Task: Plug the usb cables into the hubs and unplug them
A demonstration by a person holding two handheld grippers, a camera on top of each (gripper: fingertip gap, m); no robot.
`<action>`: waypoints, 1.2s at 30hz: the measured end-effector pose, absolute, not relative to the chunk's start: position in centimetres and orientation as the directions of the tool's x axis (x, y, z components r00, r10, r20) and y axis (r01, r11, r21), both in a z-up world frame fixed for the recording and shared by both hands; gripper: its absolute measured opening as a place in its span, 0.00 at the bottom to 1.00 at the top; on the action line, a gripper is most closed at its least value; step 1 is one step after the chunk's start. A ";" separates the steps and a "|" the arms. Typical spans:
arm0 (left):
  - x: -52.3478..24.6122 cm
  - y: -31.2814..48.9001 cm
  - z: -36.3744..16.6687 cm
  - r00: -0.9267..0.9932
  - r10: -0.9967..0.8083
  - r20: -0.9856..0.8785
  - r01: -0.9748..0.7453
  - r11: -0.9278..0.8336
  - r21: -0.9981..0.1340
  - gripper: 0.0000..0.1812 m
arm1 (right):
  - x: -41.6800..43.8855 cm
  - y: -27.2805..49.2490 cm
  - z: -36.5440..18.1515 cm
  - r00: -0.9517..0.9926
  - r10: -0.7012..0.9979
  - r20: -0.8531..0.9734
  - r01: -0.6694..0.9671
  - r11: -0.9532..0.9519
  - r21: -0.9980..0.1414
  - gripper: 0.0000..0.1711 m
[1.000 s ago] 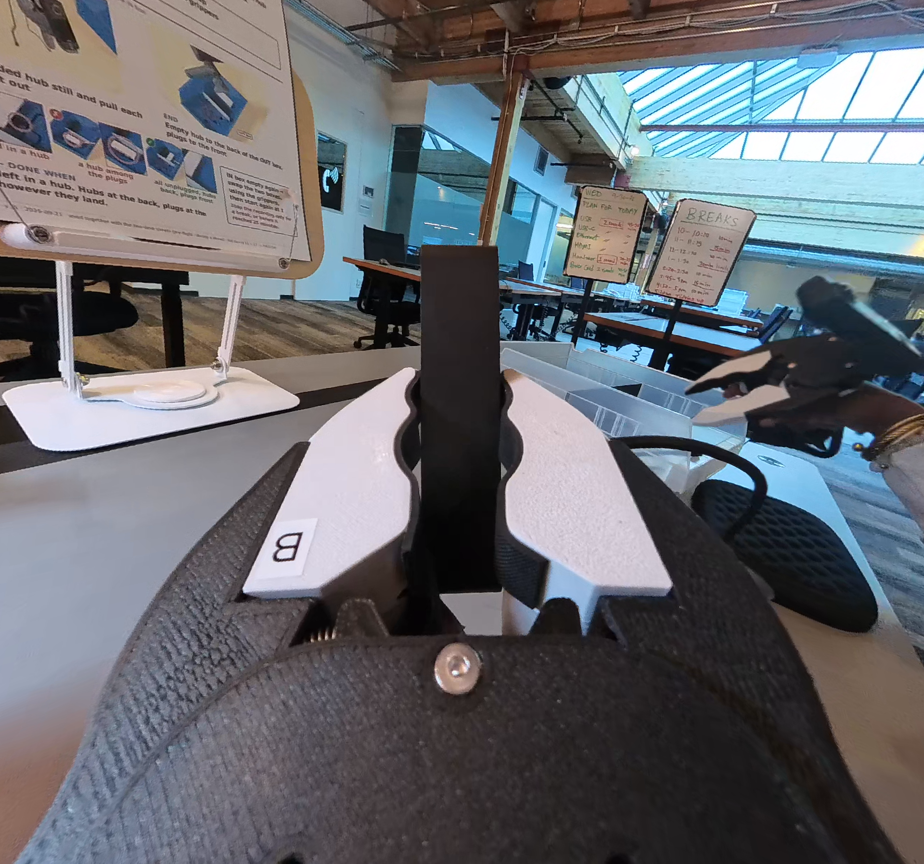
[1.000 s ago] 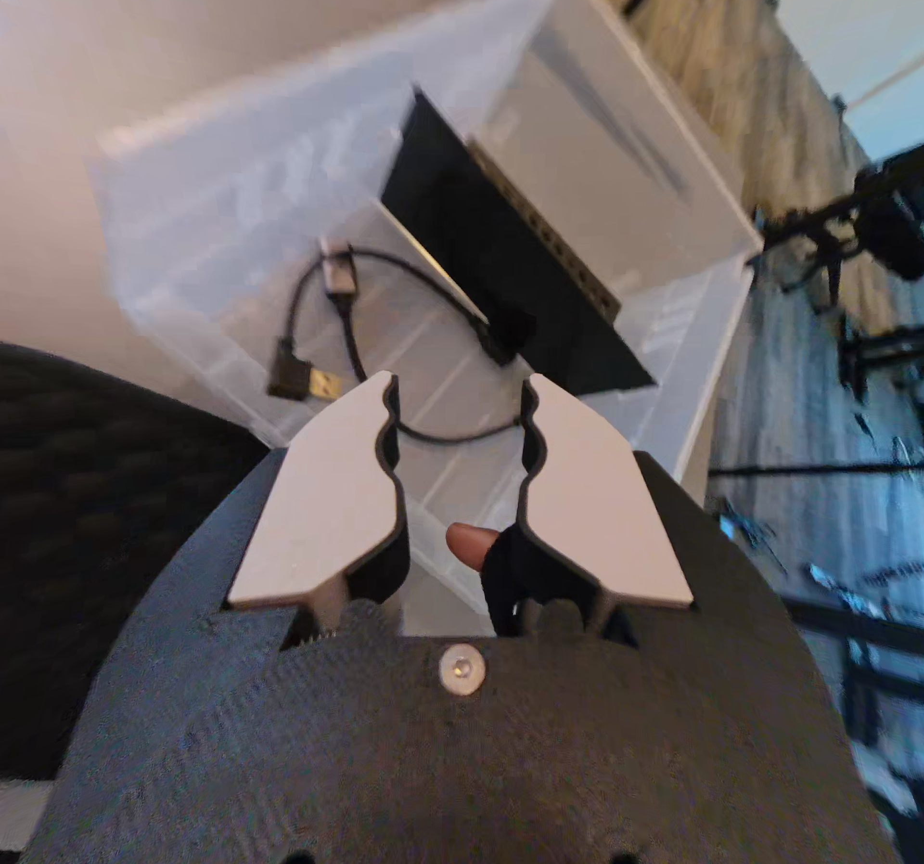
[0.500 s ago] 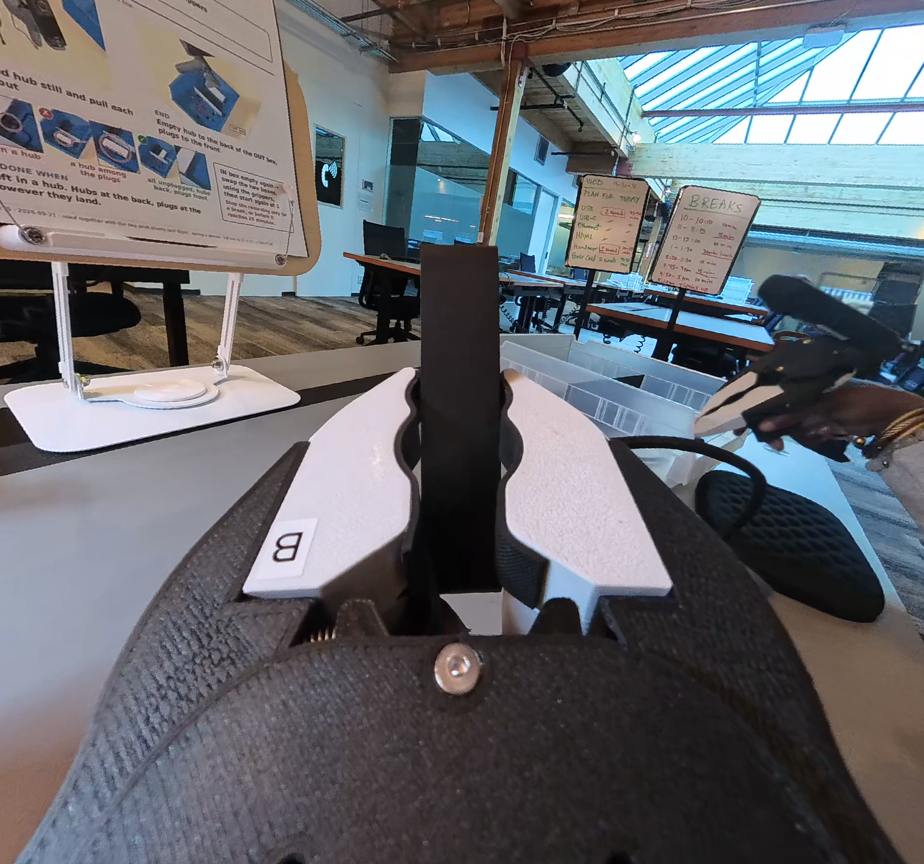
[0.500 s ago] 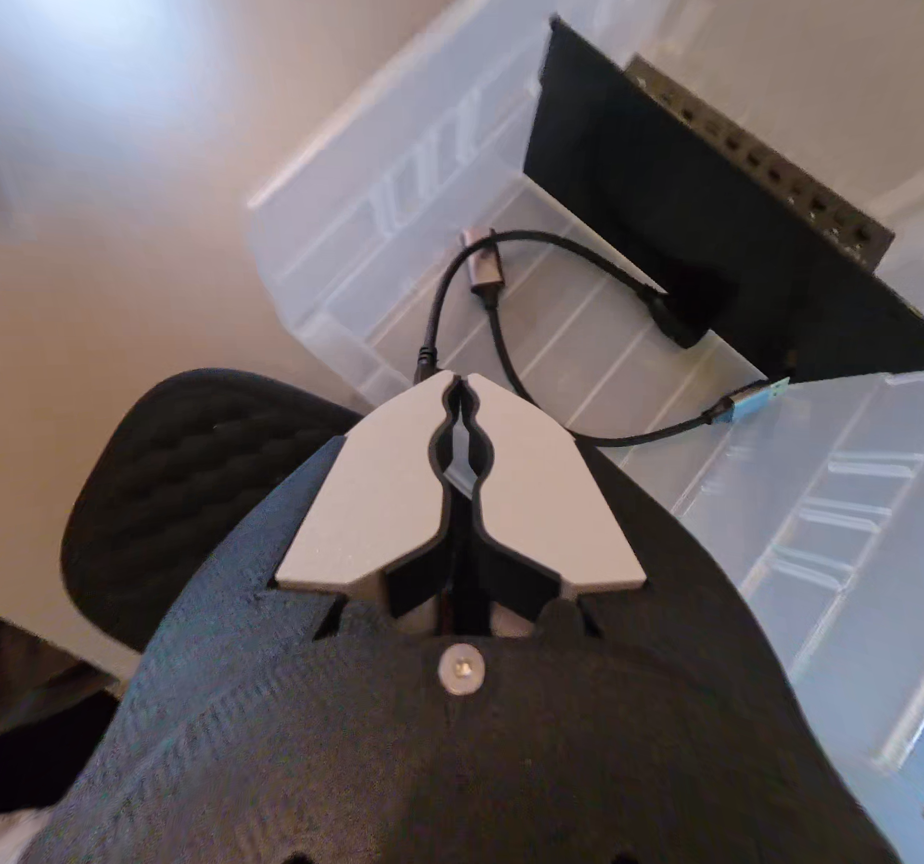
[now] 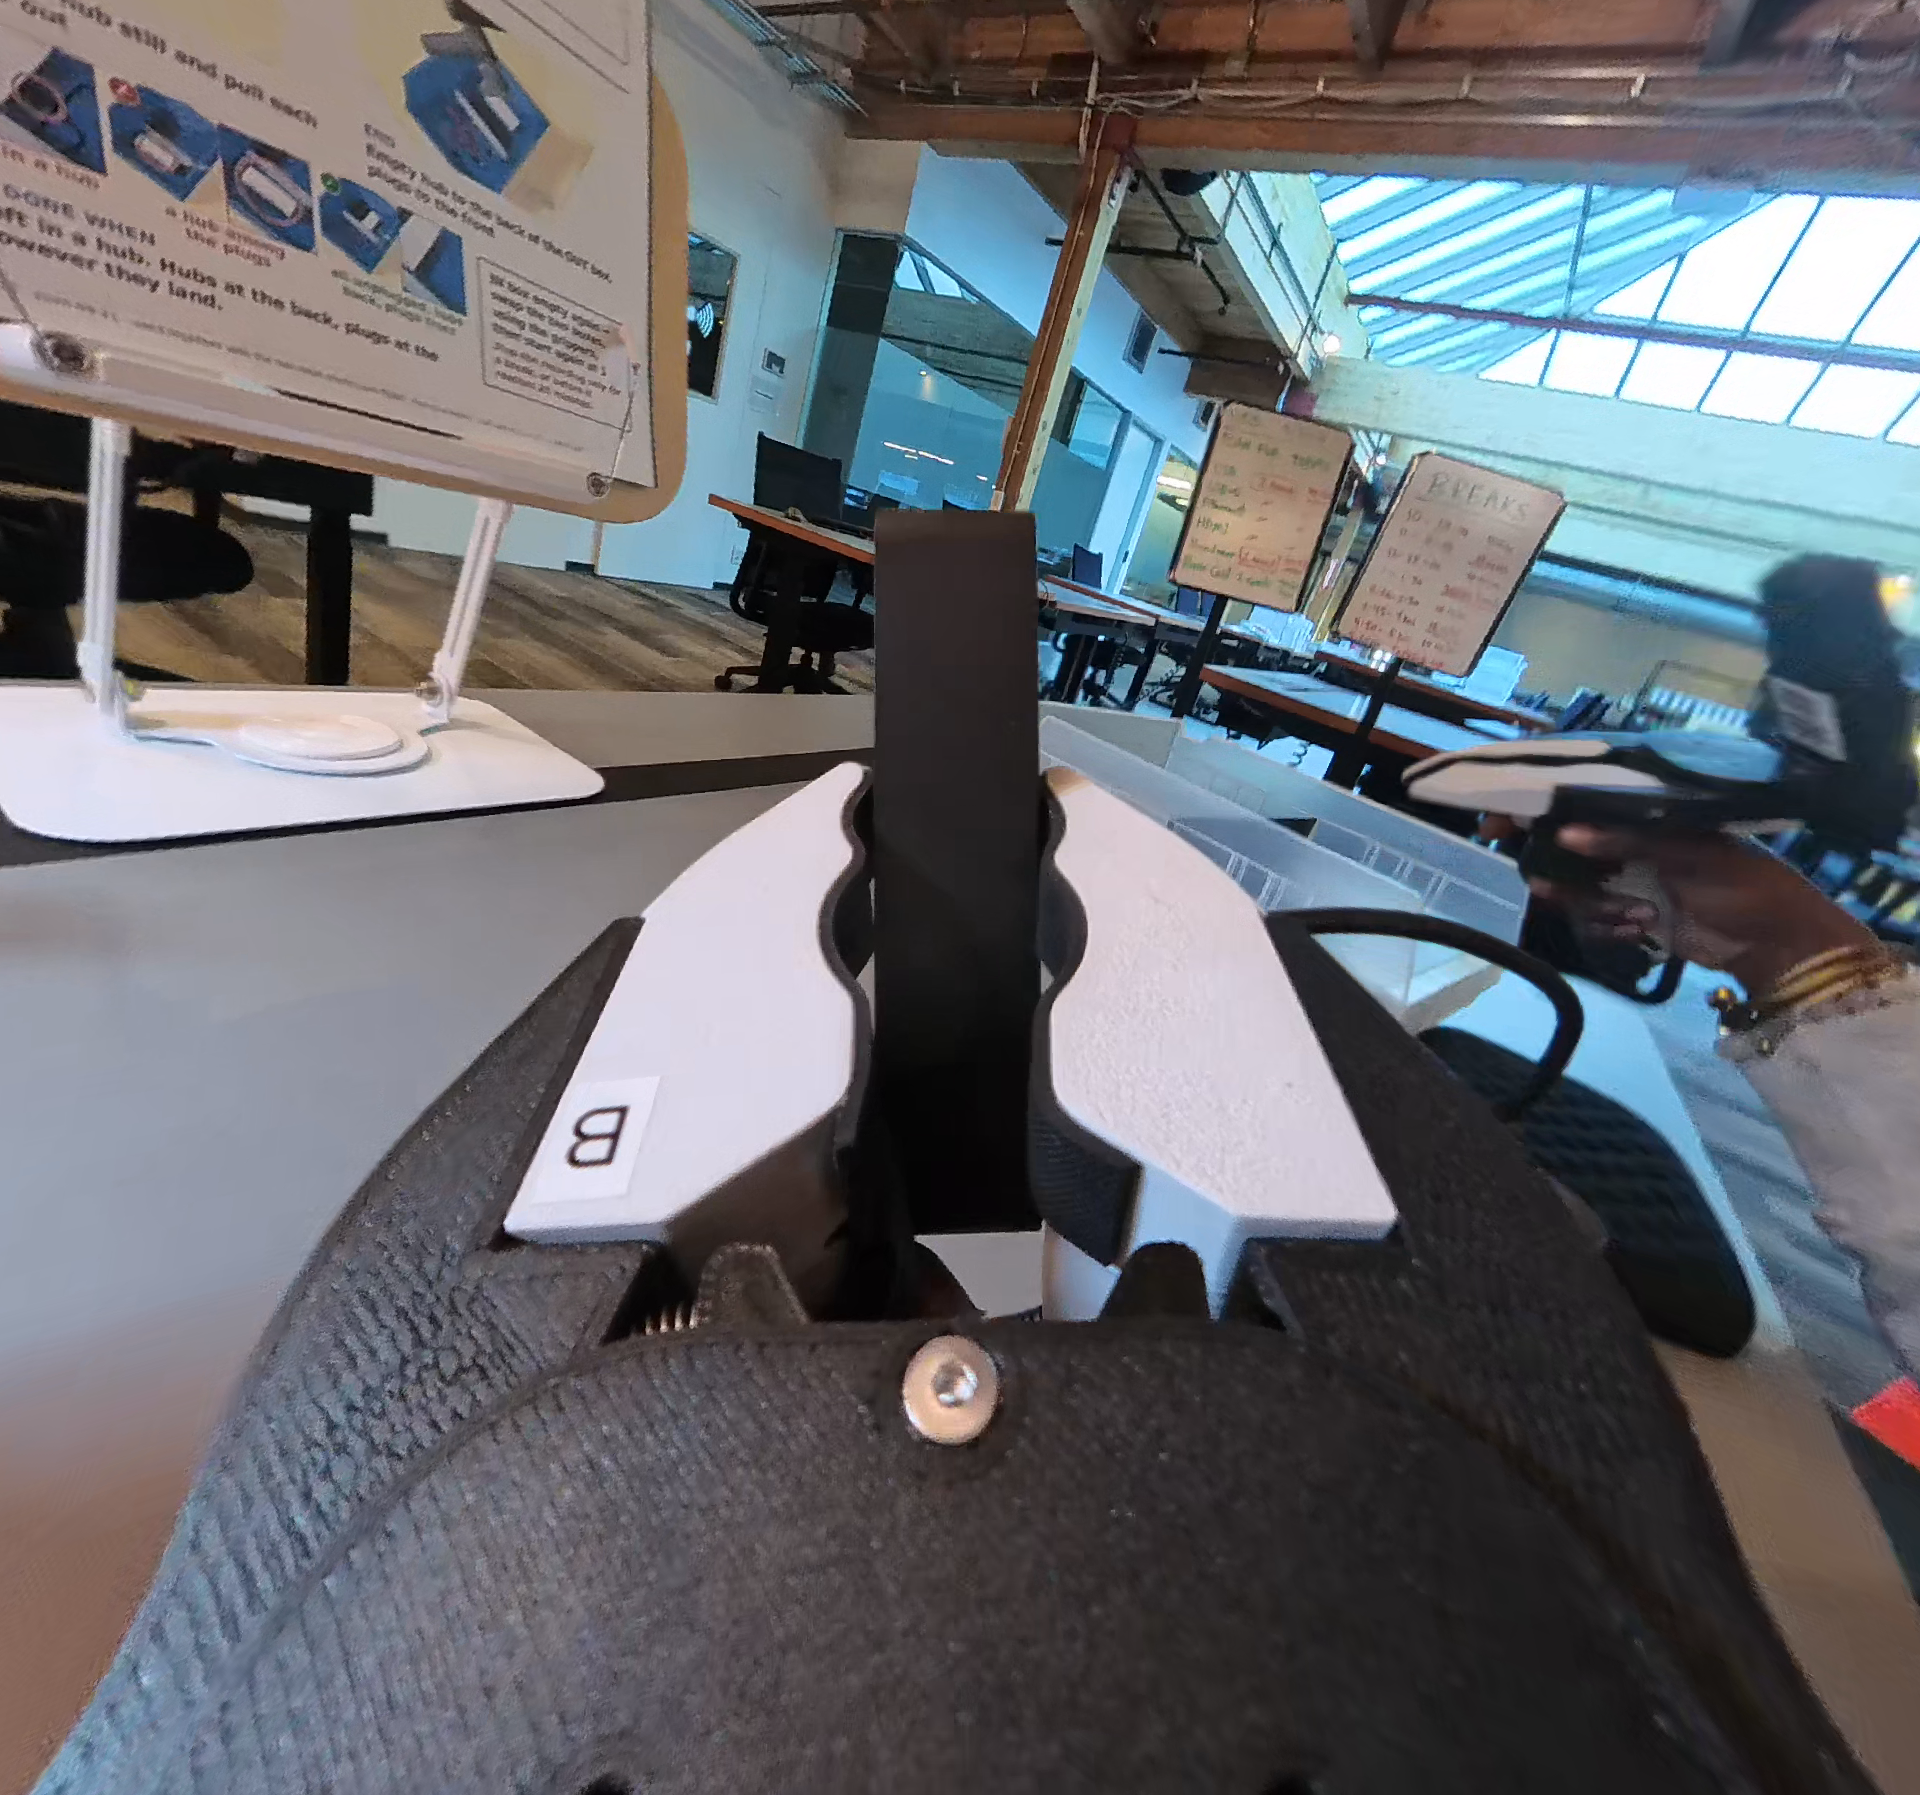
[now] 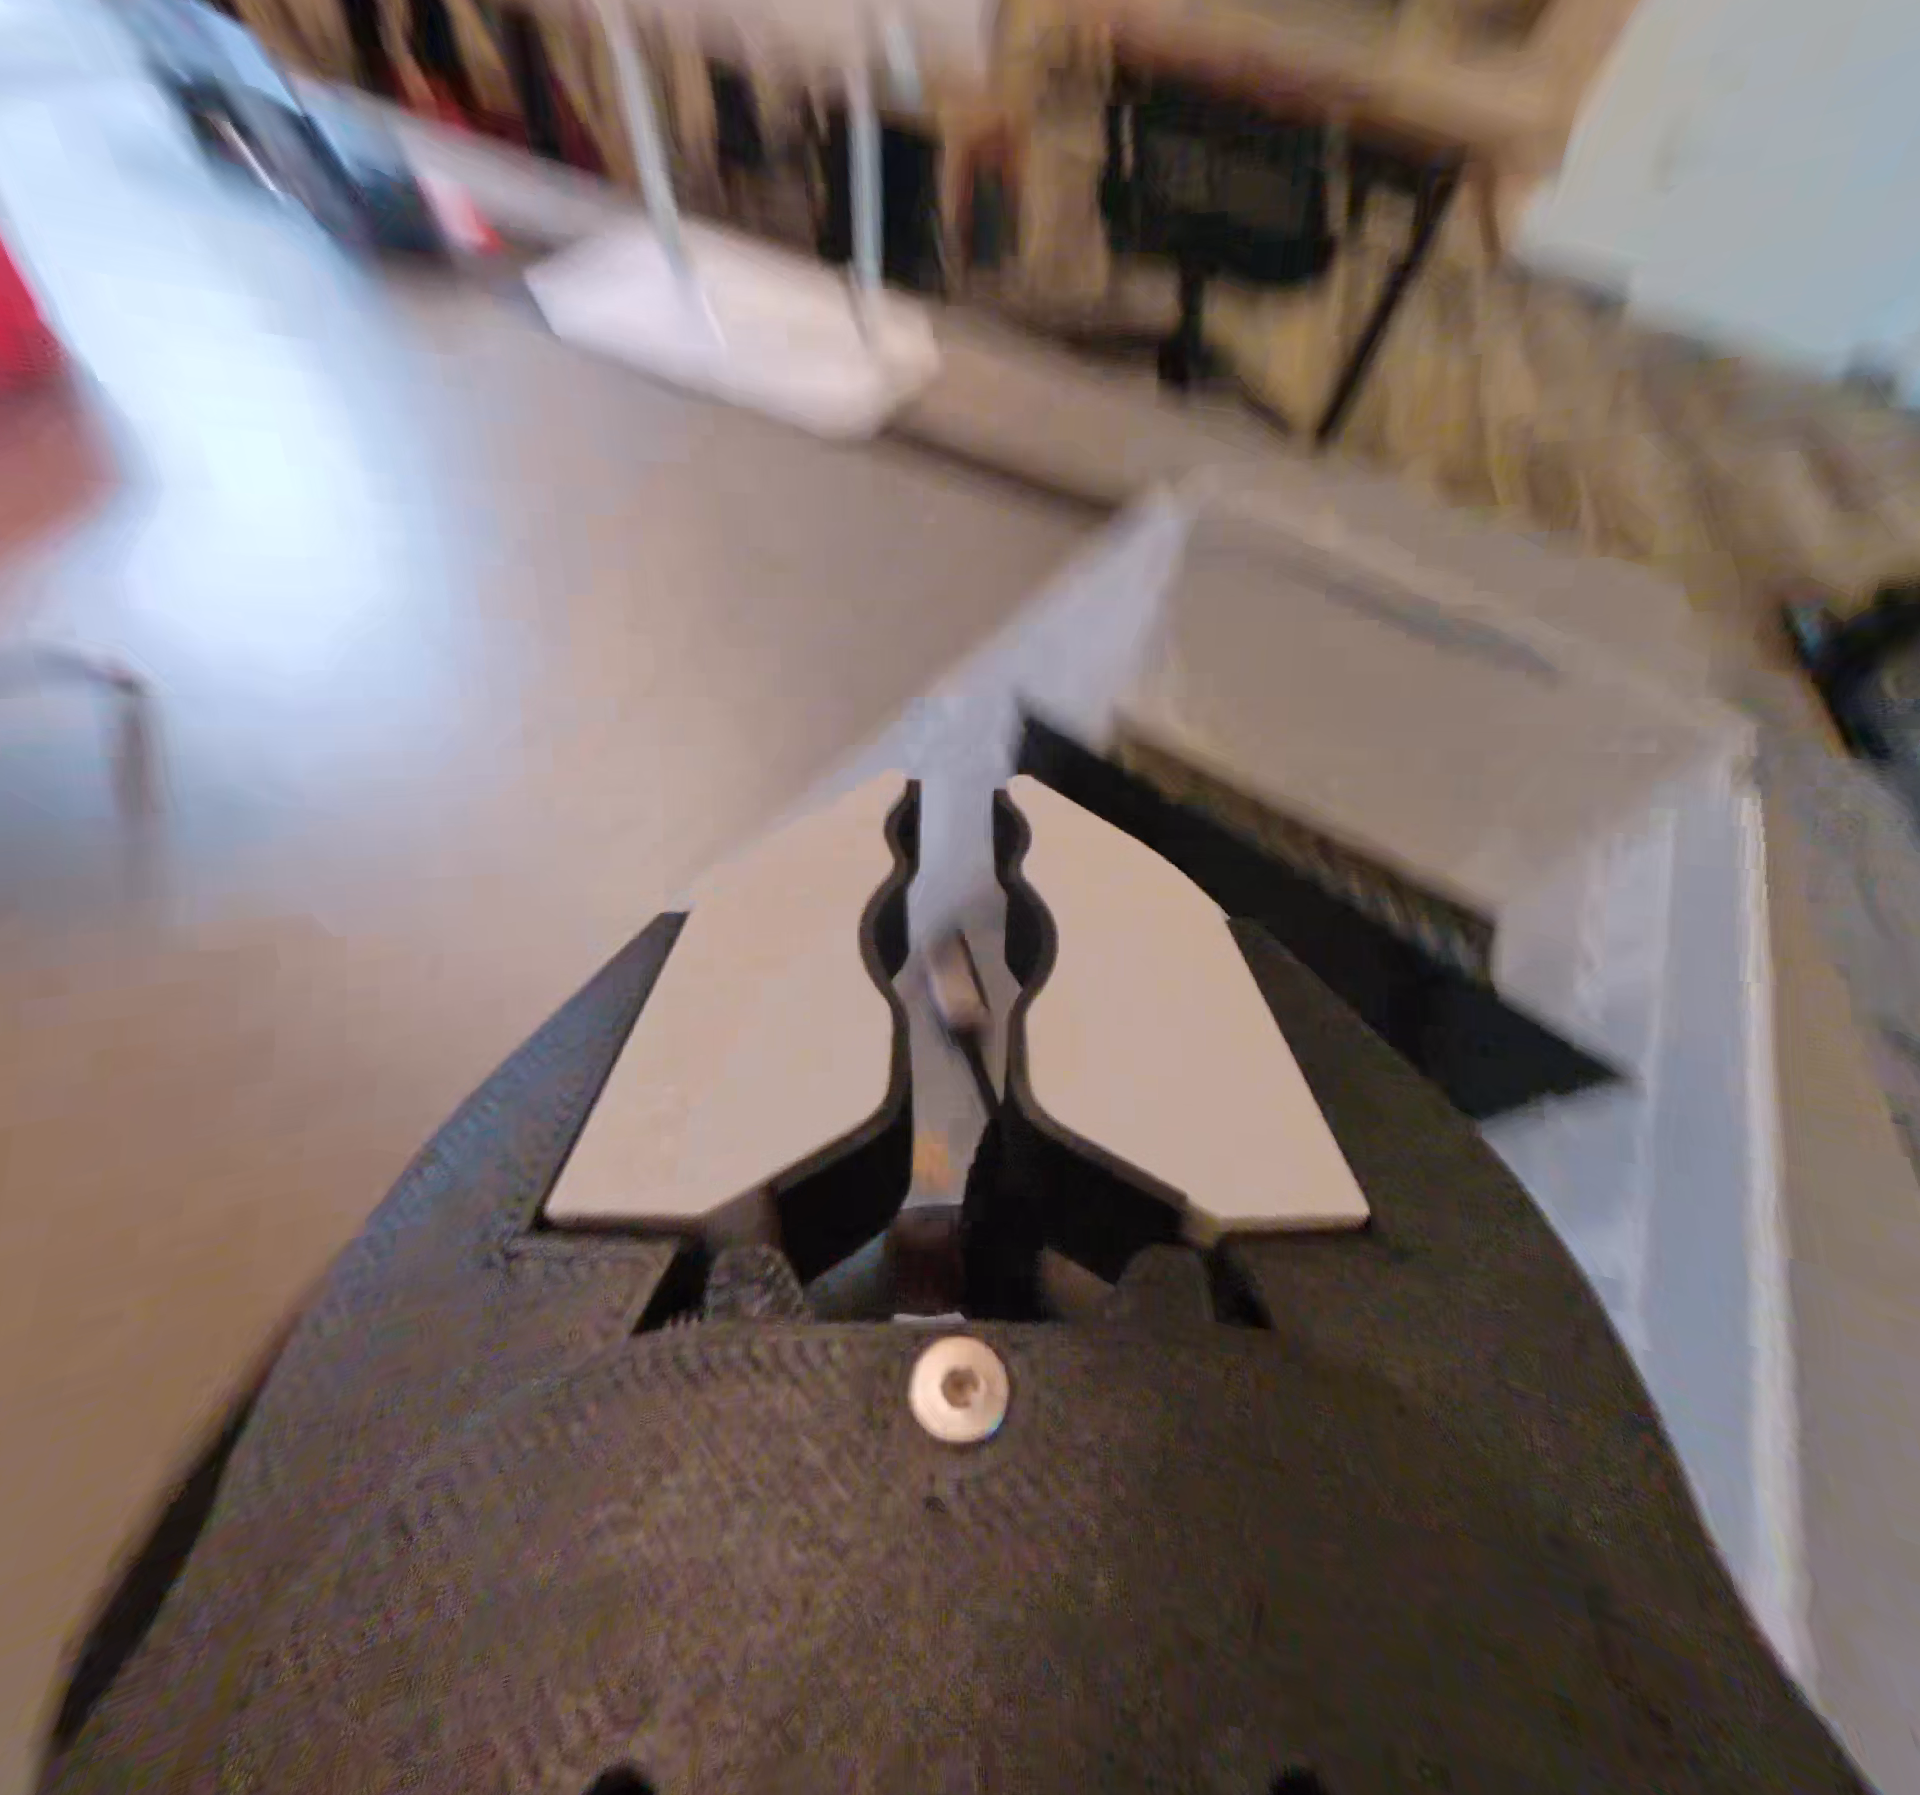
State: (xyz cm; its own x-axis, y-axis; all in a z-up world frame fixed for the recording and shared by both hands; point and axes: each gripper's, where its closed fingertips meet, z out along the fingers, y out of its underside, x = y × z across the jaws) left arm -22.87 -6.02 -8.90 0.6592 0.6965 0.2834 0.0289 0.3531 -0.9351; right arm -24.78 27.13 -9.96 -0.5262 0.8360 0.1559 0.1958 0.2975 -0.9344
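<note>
To my left the grey counter (image 5: 312,1018) lies open up to the white sign stand (image 5: 301,769); on the right, clear bins (image 5: 1351,841) and a black pad (image 5: 1621,1184) block passage.

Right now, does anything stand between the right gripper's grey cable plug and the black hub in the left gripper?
Nothing visible does: only open air above the clear plastic bin separates the right gripper, with its grey cable plug, from the left gripper's flat black hub.
</note>
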 end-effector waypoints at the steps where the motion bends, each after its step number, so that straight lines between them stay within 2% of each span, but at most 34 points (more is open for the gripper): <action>1: -23.0 -6.3 -8.9 0.655 0.689 0.309 0.040 0.377 -0.925 0.15 | -23.9 24.9 -7.4 -0.560 0.816 0.145 0.074 0.223 -0.972 0.10; 3: -23.2 -6.7 -8.9 0.645 0.680 0.349 0.054 0.416 -0.908 0.15 | -21.7 19.9 -3.2 -0.647 0.745 0.163 -0.140 0.094 -0.986 0.15; 5: -23.3 -7.1 -8.8 0.632 0.691 0.351 0.046 0.418 -0.907 0.15 | -19.6 14.3 -1.4 -0.735 0.648 0.201 -0.239 0.029 -0.971 0.18; 8: -23.3 -7.4 -8.7 0.600 0.743 0.296 0.005 0.366 -0.931 0.15 | -16.9 5.5 -3.4 -0.896 0.393 0.208 -0.157 0.157 -0.975 0.29; 10: -23.5 -7.6 -8.9 0.565 0.786 0.251 -0.013 0.313 -0.950 0.15 | -15.7 0.9 -5.0 -0.931 0.266 0.251 -0.179 0.267 -0.947 0.28; 12: -23.8 -7.6 -9.6 0.531 0.815 0.231 0.002 0.271 -0.963 0.15 | -16.2 -2.3 -6.9 -0.870 0.226 0.439 -0.321 0.417 -0.850 0.25; 14: -24.0 -7.4 -10.3 0.525 0.810 0.259 0.053 0.273 -0.961 0.15 | -17.9 -4.2 -9.5 -0.731 0.157 0.664 -0.475 0.581 -0.661 0.21; 16: -24.0 -6.9 -10.9 0.534 0.788 0.307 0.112 0.293 -0.949 0.15 | -19.1 -5.6 -11.6 -0.621 0.076 0.780 -0.561 0.652 -0.510 0.17; 17: -24.1 -6.7 -11.2 0.538 0.776 0.329 0.141 0.302 -0.943 0.15 | -19.5 -6.2 -12.2 -0.589 0.058 0.806 -0.589 0.652 -0.478 0.15; 20: -24.3 -6.9 -11.6 0.531 0.749 0.396 0.197 0.345 -0.918 0.15 | -20.4 -6.7 -11.8 -0.533 0.134 0.836 -0.618 0.613 -0.492 0.05; 23: -24.2 -6.4 -11.7 0.557 0.692 0.459 0.253 0.385 -0.888 0.15 | -20.5 -6.6 -11.8 -0.582 0.169 0.795 -0.597 0.576 -0.559 0.05; 28: -23.8 -5.9 -11.0 0.615 0.644 0.455 0.245 0.392 -0.887 0.17 | -20.2 -6.3 -11.9 -0.563 0.162 0.811 -0.628 0.554 -0.547 0.04; 31: -22.8 -6.7 -8.1 0.694 0.559 0.453 0.182 0.472 -0.862 0.25 | -20.8 -5.4 -10.9 -0.498 0.212 0.841 -0.657 0.541 -0.526 0.04; 33: -22.3 -6.7 -7.8 0.728 0.554 0.404 0.171 0.424 -0.890 0.29 | -21.5 -4.8 -10.1 -0.467 0.256 0.846 -0.667 0.526 -0.527 0.04; 36: -22.1 -5.5 -9.7 0.757 0.600 0.257 0.169 0.200 -0.965 0.32 | -21.0 -4.5 -9.4 -0.462 0.262 0.847 -0.704 0.473 -0.530 0.04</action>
